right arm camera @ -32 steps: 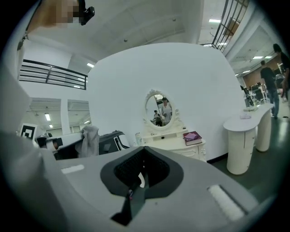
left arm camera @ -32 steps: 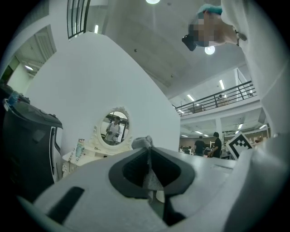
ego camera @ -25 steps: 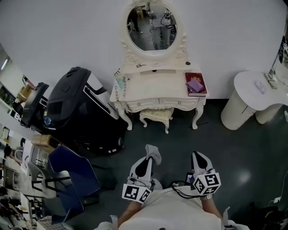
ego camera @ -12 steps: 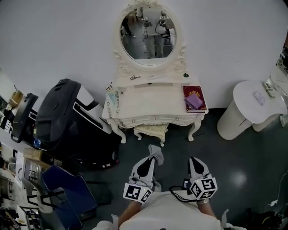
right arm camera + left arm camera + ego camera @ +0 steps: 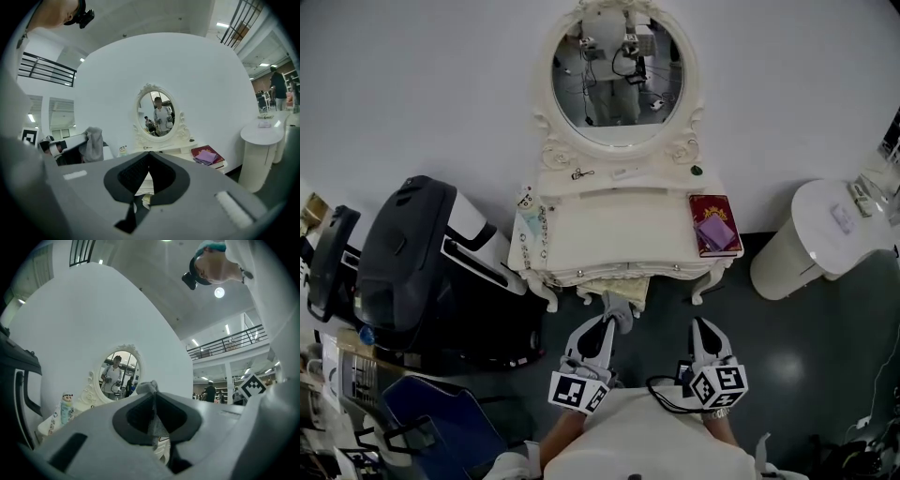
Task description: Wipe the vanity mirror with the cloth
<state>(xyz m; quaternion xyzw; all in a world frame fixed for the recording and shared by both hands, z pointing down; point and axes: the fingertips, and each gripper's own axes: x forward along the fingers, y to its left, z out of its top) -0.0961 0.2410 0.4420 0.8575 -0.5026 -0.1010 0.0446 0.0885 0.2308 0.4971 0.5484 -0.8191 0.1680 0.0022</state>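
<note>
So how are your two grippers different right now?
The left gripper is shut on the grey cloth; the right gripper is shut on nothing. The left gripper is in front of the vanity table's middle; the right gripper is in front of the end with the red book. Both point toward the mirror, short of it.

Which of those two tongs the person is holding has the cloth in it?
The left tongs: a grey cloth is pinched between the jaws and pokes out past the tips. The right tongs are shut on nothing.
</note>
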